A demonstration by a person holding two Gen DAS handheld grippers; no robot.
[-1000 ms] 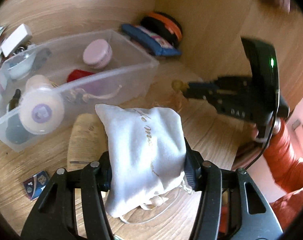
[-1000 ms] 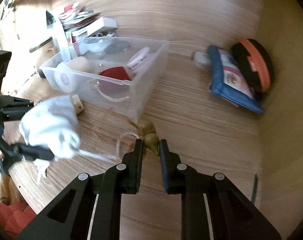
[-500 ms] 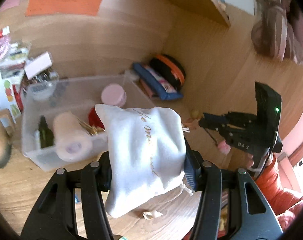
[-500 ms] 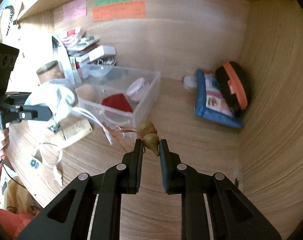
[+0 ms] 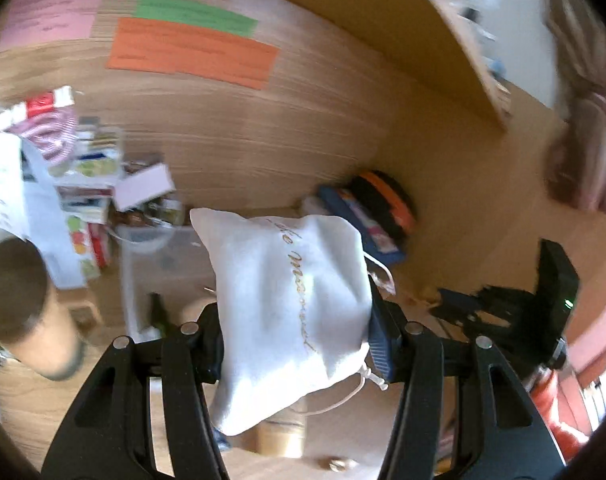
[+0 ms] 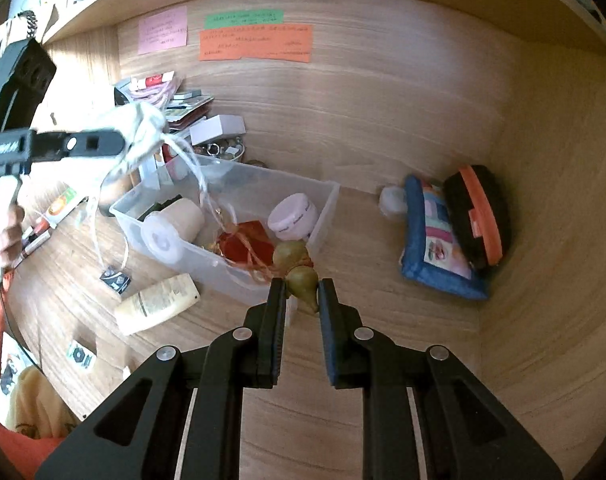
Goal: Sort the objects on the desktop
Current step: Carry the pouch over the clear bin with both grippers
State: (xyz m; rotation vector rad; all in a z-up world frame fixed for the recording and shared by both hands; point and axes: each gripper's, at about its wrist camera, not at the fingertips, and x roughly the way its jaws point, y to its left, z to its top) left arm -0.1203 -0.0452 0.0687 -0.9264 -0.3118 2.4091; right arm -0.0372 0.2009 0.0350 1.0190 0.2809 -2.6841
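My left gripper is shut on a white drawstring pouch with gold lettering and holds it high above the desk; it also shows in the right wrist view. My right gripper is shut on a small olive-brown gourd charm with a reddish cord, held just above the near wall of the clear plastic box. The pouch's white strings trail down toward the box. The box holds a pink round jar, a cream tube and a red item.
A cream bottle lies on the desk left of the box, with small cards nearby. A blue pouch and a black-orange case lie at the back right. Papers and boxes are piled at the back left. A brown cup stands left.
Both grippers have risen well above the desk. The left lifted the pouch higher and tilted up toward the back wall; the right lifted the gourd charm and its cord pulled free of the desk.
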